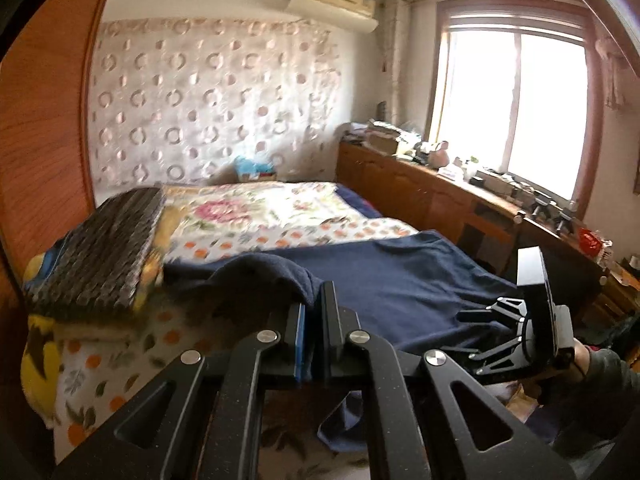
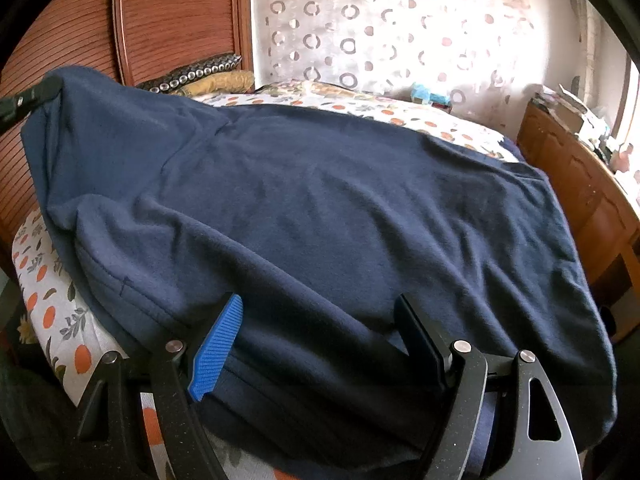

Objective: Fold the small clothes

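Navy garment (image 2: pixel 320 208) spread on bed (image 2: pixel 52 312). Left tool (image 1: pixel 314 312) clamped tight on near-left corner, raising it, likely to fold over. Right tool (image 2: pixel 320 344) wide apart astride near hem, gripping nothing.

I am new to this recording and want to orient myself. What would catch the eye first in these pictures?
First, the navy garment, spread across the near part of the bed. Next, the left gripper, shut on one edge of it and lifting that edge, while the right gripper stands open over the near hem. Behind, the bright window on the right.
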